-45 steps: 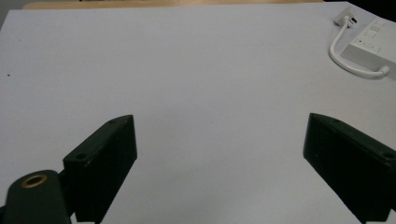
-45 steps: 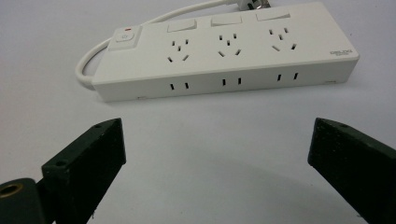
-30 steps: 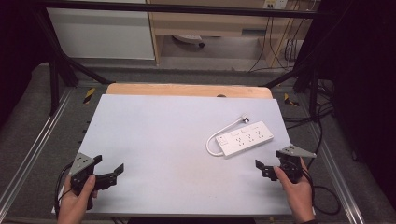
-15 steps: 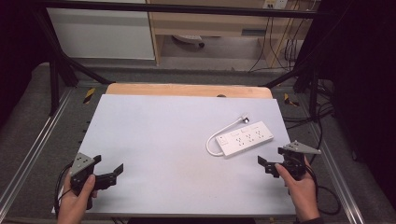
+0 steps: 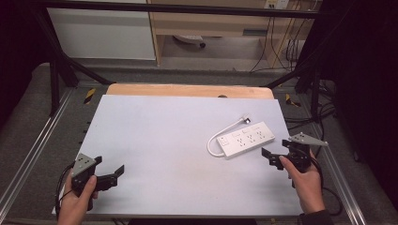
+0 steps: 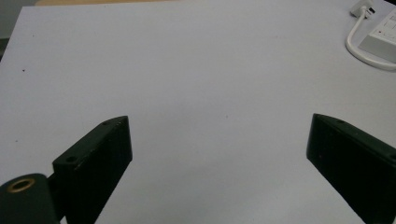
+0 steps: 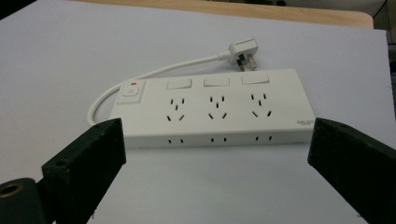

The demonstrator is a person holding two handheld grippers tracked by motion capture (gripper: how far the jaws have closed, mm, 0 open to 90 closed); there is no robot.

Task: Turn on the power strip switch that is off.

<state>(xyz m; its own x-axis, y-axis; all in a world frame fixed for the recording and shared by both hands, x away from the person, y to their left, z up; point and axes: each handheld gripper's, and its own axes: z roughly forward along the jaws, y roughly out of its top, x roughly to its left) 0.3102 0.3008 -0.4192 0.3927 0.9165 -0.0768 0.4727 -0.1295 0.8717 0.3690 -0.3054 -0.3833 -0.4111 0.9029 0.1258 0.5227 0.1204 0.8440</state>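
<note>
While white sheet covers worktop (image 5: 178,136), wood edge shows at far side; metal frame rails, dark floor, cables beyond. White power strip (image 5: 247,139) lies flat at right, plug (image 5: 245,119) behind it. Right gripper (image 5: 277,157) just beside strip, jaws apart, nothing held. Left gripper (image 5: 110,174) near-left, jaws apart, nothing held. Strip cut off at frame edge in left gripper view; branding text too small to read.

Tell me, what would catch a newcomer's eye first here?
Probably the white power strip lying alone at the right of the pale table, its cord curling to a loose plug. Next, the right hand-held gripper near it, open, and the left hand-held gripper at the near left corner, open too.
</note>
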